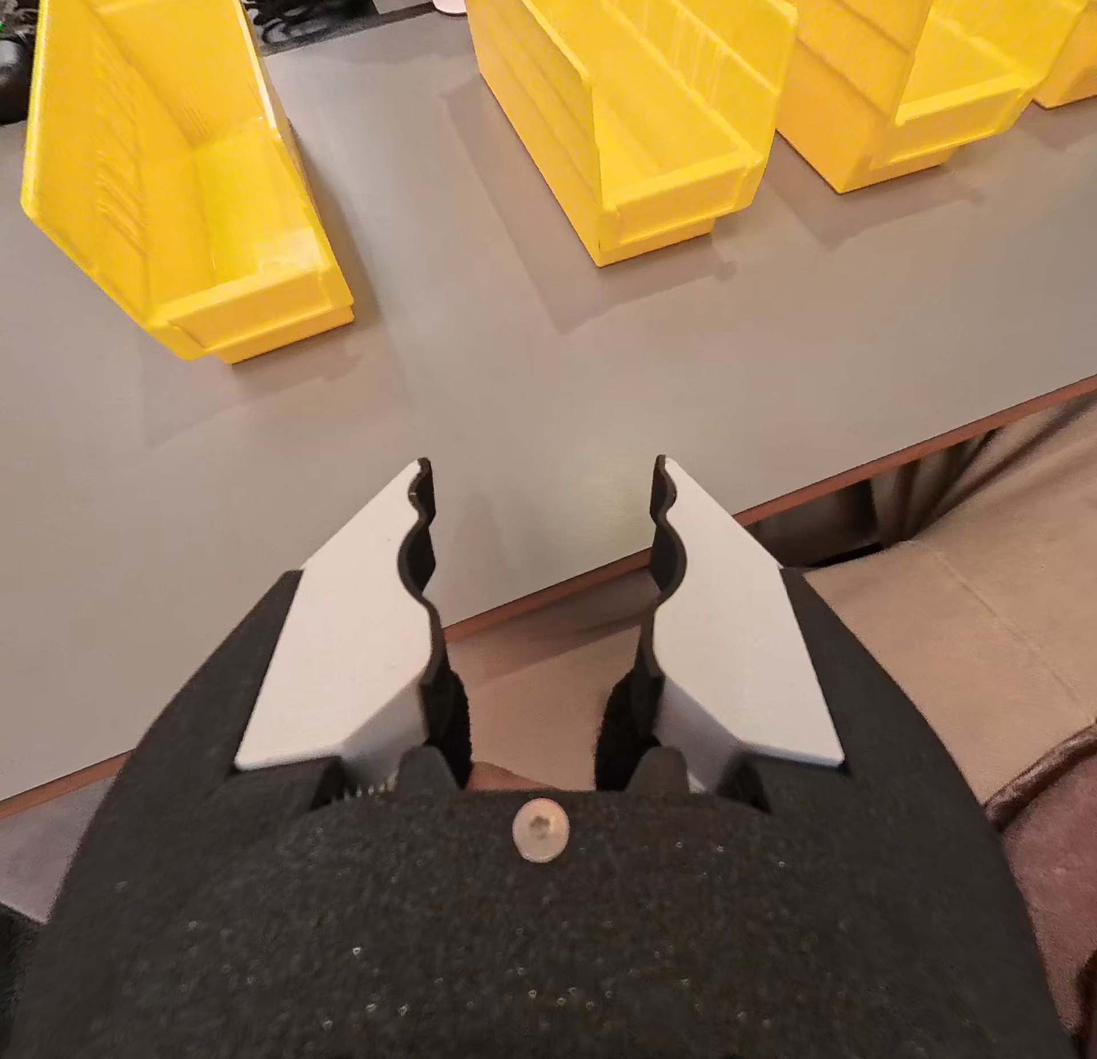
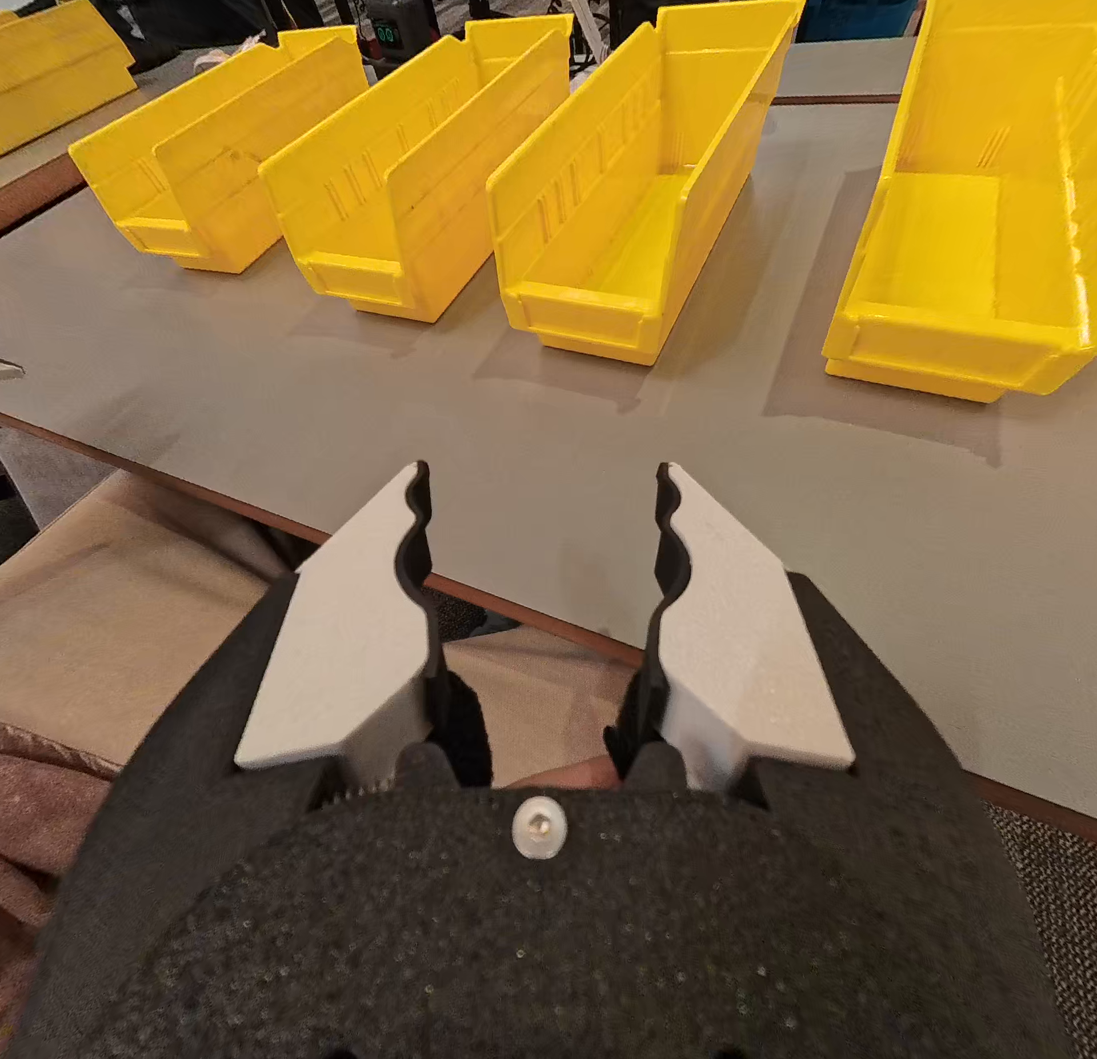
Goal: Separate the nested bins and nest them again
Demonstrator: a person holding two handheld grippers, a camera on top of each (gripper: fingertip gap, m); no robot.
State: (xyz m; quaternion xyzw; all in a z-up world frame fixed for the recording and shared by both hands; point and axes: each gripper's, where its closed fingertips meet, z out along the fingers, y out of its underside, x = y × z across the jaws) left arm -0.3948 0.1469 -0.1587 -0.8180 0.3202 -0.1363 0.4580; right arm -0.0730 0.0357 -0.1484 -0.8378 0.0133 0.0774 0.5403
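We log five yellow bins [image 2: 409,199] on the grey table [image 2: 534,437], well beyond left gripper [image 1: 541,463] and right gripper [image 2: 541,466]; both jaws wide, empty

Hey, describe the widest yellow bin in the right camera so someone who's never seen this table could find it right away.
Start at the grey table and follow the row of yellow bins along it. The wide bin sits at the row's far right end, apart from the three narrow bins. It is clearly broader than those slim ones, and a second rim under its front lip suggests two nested bins.
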